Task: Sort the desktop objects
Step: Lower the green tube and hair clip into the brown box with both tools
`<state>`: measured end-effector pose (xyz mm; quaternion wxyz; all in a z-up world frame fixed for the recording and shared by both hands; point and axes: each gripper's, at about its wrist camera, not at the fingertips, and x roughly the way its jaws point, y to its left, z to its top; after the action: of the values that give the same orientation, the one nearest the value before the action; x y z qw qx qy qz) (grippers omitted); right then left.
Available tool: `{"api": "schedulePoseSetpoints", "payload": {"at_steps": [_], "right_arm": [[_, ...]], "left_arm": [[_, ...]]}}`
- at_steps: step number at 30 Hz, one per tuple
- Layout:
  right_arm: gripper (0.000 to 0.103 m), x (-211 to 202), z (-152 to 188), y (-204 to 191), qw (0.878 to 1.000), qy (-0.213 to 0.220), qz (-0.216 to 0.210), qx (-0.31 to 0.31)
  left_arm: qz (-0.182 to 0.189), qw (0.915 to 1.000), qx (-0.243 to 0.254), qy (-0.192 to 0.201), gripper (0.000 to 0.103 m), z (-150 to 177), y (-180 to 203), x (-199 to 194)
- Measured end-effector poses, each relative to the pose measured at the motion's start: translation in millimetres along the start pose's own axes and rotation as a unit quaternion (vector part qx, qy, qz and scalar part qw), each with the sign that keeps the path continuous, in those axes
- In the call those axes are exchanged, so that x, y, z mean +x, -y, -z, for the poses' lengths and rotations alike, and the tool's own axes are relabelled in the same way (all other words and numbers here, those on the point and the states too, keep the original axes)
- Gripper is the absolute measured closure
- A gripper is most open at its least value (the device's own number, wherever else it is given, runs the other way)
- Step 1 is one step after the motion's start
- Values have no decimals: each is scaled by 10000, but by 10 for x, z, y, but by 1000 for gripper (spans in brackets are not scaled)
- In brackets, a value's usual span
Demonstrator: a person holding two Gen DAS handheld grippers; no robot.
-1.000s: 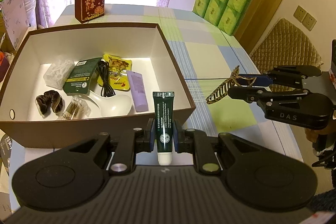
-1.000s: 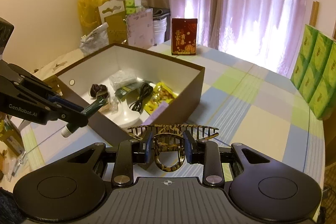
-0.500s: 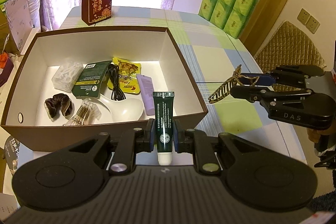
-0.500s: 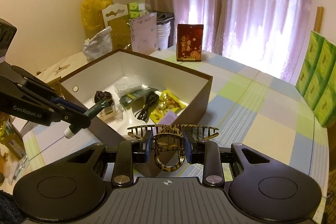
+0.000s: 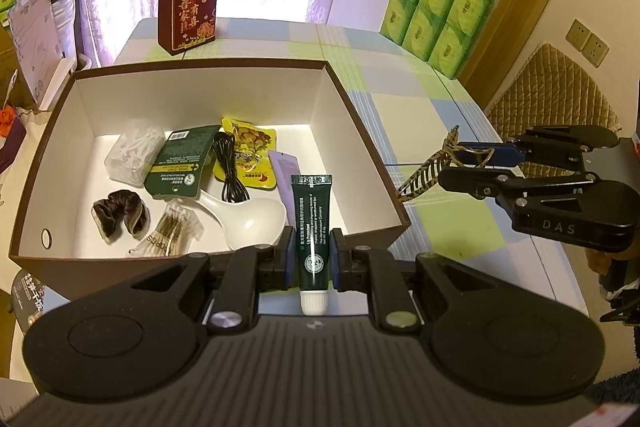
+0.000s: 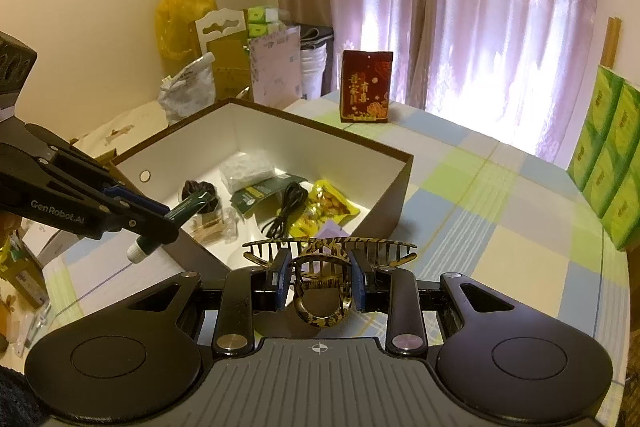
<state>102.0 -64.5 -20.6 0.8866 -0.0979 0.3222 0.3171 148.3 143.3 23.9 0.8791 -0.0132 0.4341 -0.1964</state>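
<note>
Tube (image 5: 311,227) clamped in left gripper (image 5: 311,259), above box (image 5: 362,147) edge.

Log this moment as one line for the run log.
left gripper: shut on dark green tube | right gripper: shut on tortoiseshell hair claw | brown cardboard box: open, neither item inside yet

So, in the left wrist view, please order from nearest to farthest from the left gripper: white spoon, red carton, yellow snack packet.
From the left gripper:
1. White spoon, box front, just ahead.
2. Yellow snack packet, mid-box.
3. Red carton, upright behind the box, by the curtain.
</note>
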Motion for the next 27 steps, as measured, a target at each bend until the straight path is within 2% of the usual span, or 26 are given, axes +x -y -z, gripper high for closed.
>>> {"api": "schedulePoseSetpoints", "payload": {"at_steps": [18,27], "right_arm": [[75,318,-269,-252,9990,94,-255,-367],[75,546,-362,-316,9986,-14,-352,-406]], "left_arm": [[-307,9993,21,226,90,-201,-426,-46],[-466,9985,-4,275,90,-316,-711,-23]]}}
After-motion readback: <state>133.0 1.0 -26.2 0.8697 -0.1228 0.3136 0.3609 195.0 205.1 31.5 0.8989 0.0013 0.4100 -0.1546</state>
